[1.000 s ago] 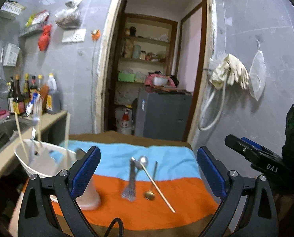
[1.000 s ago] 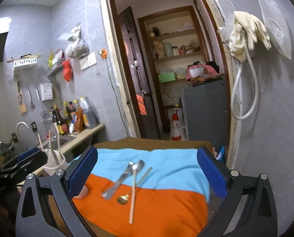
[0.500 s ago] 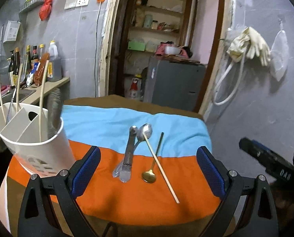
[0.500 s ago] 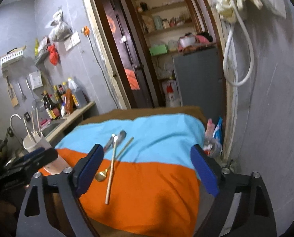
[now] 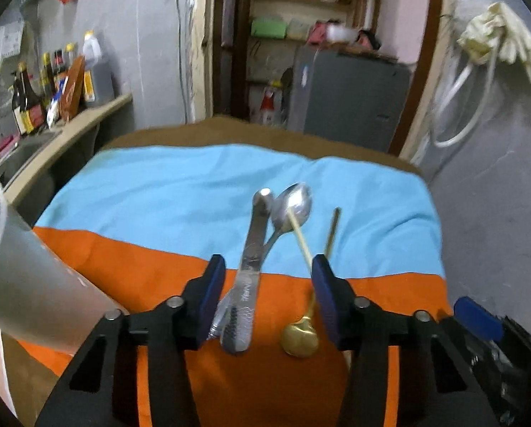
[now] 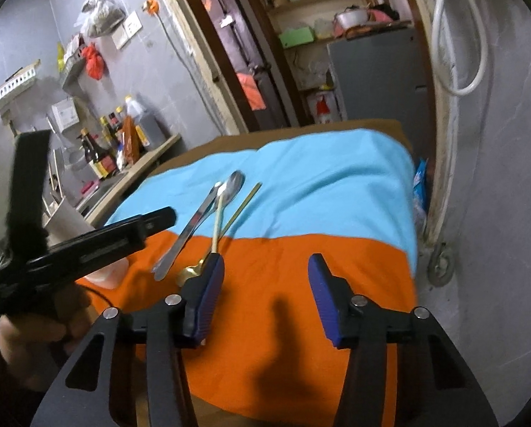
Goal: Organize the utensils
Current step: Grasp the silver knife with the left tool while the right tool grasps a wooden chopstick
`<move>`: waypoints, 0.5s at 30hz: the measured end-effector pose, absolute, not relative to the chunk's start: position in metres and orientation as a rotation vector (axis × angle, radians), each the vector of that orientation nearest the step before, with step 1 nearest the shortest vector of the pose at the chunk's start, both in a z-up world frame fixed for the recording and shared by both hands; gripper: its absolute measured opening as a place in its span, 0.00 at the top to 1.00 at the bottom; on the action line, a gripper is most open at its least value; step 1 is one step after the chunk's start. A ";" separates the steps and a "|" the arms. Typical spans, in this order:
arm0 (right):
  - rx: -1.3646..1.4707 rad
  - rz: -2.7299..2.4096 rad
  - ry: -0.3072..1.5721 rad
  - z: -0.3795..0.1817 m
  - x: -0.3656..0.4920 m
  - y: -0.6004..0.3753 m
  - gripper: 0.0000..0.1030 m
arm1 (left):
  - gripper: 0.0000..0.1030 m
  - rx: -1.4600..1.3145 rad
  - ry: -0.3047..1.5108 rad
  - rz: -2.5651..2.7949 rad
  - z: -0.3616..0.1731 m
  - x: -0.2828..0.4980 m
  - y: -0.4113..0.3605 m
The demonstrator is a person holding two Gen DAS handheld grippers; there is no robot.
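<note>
Cutlery on the table point(image 5: 194, 192), thin, stiff, slick: the knife point(image 5: 251, 267) needs a mid-handle pinch; left tool point(image 5: 268, 297) and right tool point(image 6: 266, 297), just narrowing, hold nothing.

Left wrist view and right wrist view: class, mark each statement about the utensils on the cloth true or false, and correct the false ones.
1. The gold spoon lies on the orange band of the cloth. True.
2. The left gripper holds the chopstick. False: its jaws, which have just been closing, grip nothing.
3. The silver spoon has its bowl on the blue band. True.
4. The right gripper clamps a fork. False: only bare cloth lies between its jaws.
</note>
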State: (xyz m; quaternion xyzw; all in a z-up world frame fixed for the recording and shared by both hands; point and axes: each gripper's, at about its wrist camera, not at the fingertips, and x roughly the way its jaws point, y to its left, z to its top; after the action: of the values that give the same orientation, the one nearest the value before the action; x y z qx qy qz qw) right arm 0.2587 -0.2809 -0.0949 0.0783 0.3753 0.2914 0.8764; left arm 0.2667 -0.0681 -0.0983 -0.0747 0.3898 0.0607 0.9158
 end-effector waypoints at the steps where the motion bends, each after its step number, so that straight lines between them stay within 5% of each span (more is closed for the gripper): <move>1: 0.162 0.616 0.794 -0.097 0.260 -0.277 0.57 | 0.62 -0.156 0.818 0.128 -0.102 0.271 -0.065; 15: 0.029 0.730 0.949 -0.118 0.270 -0.223 0.71 | 0.75 -0.207 0.968 0.113 -0.136 0.310 -0.031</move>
State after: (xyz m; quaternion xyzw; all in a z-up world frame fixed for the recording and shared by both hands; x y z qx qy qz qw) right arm 0.2699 -0.2231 -0.1175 0.0139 0.4467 0.3434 0.8260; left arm 0.3100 -0.0305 -0.1363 -0.0994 0.4644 0.0544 0.8783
